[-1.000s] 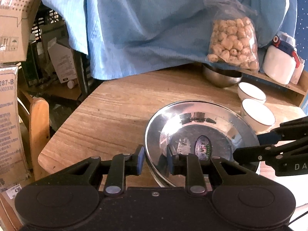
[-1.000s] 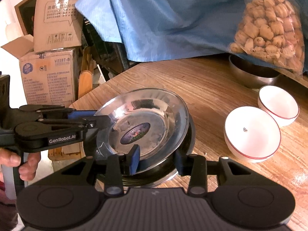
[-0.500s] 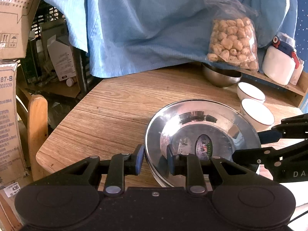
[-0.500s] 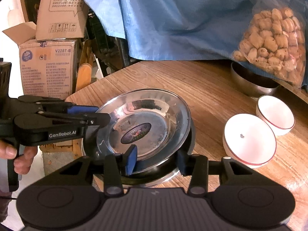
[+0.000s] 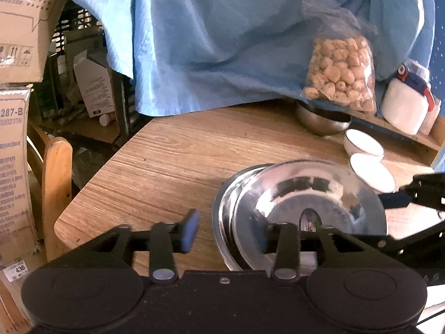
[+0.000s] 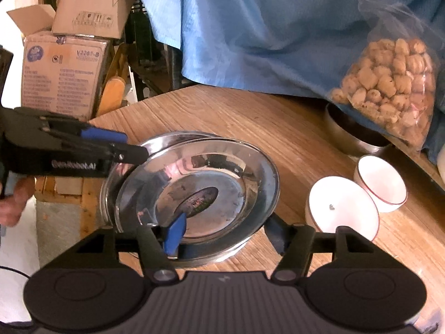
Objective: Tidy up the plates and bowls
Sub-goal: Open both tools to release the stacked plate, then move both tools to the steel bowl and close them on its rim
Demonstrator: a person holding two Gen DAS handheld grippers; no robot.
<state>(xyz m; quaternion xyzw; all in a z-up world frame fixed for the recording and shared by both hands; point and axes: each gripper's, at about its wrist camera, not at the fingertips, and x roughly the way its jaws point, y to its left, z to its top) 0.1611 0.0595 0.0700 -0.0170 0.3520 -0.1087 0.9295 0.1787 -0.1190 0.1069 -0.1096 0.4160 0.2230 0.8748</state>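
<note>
Two shiny steel plates lie stacked on the wooden table (image 5: 172,167), the upper plate (image 5: 306,203) (image 6: 211,183) shifted off-centre on the lower plate (image 5: 222,208) (image 6: 111,183). My left gripper (image 5: 225,231) straddles their near rim. Its jaws are opening, with both pads clear of the metal; in the right wrist view this left gripper (image 6: 133,146) reaches in from the left. My right gripper (image 6: 225,232) straddles the opposite rim, jaws opening too, one blue pad (image 6: 175,232) inside the plate and the other finger outside. It shows in the left wrist view as the right gripper (image 5: 403,217).
Two white bowls (image 6: 342,208) (image 6: 381,183) stand right of the plates. Behind them are a steel bowl (image 6: 350,136) and a hanging bag of snacks (image 6: 389,89). Blue cloth (image 5: 222,41) drapes the back. Cardboard boxes (image 6: 61,72) and a wooden chair (image 5: 57,183) stand off the table's left edge.
Both grippers have spread their jaws and released the plates' rims. The upper plate now rests on the lower one, slid sideways off its centre.
</note>
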